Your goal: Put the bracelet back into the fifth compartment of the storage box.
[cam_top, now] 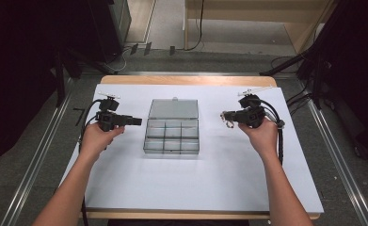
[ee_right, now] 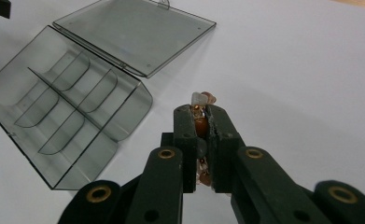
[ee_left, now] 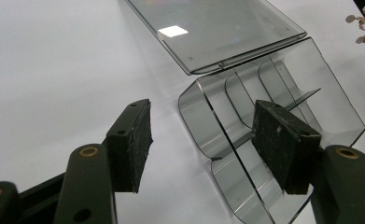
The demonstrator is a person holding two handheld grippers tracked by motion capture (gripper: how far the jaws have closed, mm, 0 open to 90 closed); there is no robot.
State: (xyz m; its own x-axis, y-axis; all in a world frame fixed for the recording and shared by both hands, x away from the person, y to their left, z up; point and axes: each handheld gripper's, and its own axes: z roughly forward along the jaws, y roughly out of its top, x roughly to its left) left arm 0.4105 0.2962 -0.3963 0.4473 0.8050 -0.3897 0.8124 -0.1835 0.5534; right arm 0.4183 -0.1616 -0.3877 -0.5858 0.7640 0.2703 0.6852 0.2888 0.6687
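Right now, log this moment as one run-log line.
left gripper: open, beside organiser box | right gripper: shut on bead string | lid: open

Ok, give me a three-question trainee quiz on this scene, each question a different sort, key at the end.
1. True or false: the lid of the clear organizer box is closed.
2. Which claw grips the beaded bracelet? A) left claw B) right claw C) neither
3. Fill in: the box's compartments are ____.

Key
1. False; the lid lies open behind the tray.
2. B; its jaws are shut on the beads, while the left claw's jaws stand apart.
3. Empty.
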